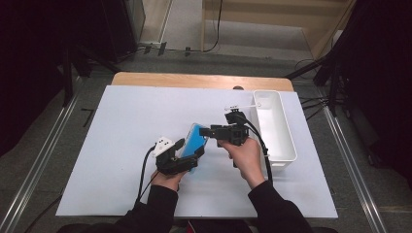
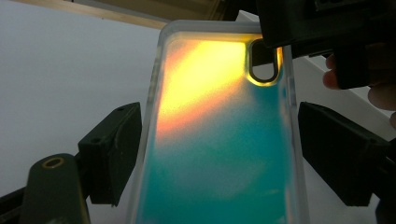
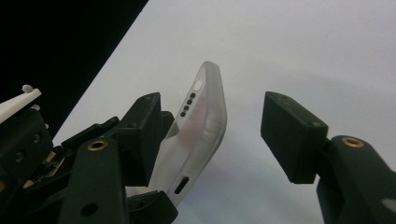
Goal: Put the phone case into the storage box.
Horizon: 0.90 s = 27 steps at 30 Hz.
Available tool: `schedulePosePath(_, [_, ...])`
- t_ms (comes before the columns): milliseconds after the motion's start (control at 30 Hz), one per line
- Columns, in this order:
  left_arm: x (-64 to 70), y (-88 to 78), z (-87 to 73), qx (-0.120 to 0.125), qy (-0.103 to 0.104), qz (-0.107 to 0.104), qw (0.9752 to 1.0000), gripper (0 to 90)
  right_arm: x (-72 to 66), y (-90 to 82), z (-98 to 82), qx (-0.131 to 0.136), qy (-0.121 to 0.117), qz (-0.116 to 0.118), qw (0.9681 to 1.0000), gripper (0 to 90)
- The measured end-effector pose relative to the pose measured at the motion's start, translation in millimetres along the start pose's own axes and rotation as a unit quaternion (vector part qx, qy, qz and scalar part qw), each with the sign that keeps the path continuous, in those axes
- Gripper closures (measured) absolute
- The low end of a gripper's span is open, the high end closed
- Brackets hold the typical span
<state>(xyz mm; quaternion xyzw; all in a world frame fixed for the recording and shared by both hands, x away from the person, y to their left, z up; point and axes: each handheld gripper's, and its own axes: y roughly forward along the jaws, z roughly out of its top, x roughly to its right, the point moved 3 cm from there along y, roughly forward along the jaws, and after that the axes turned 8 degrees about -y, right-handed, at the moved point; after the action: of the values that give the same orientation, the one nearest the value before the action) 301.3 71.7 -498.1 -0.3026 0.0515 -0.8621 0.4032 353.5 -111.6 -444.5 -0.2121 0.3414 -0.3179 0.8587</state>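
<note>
— Teal and orange, that phone case (image 1: 194, 140) — where is it sitting on the white board (image 1: 121, 145)?

— Just past centre toward four o'clock, lifted off the board, its long axis running from seven o'clock up to one o'clock. The left gripper (image 1: 187, 151) is clamping it across its width; in the left gripper view both pads are pressing on the frosted side edges of the case (image 2: 219, 140).

— And the right gripper (image 1: 208, 132)?

— It is coming in from three o'clock at the case's far end. In the right gripper view the case's edge (image 3: 201, 126) is lying against one pad while the other pad is standing clear, so those jaws are parted and gripping nothing.

— Anything else nearby?

— White plastic bin (image 1: 284, 145) is standing at three o'clock, near the board's edge.
</note>
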Motion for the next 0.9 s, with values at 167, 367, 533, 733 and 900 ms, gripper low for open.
schedulePosePath(167, [0.8, 0.9, -0.9, 0.001, 0.0, 0.003, 1.0, 16.2, 0.6, 2.5, -0.9, -0.011, 0.01, 0.003, 0.9999, 43.3])
schedulePosePath(367, [2.8, 0.9, -2.3, -0.001, 0.008, 0.003, 1.0, 16.2, -0.2, 5.2, -1.4, -0.018, 0.015, 0.007, 0.9997, 56.7])
schedulePosePath(533, [3.8, 0.9, -3.3, -0.001, 0.014, 0.005, 0.9999, 16.1, -0.6, 3.1, -1.1, -0.02, 0.034, 0.017, 0.9991, 70.1])
schedulePosePath(733, [6.0, 1.5, -4.8, 0.001, 0.023, 0.007, 0.9997, 16.3, -0.4, 0.0, -0.2, -0.019, 0.06, 0.03, 0.9976, 76.8])
schedulePosePath(900, [6.7, 0.5, -3.5, 0.012, 0.038, 0.005, 0.9992, 16.2, 0.1, -1.9, 0.8, -0.017, 0.077, 0.041, 0.996, 77.3])
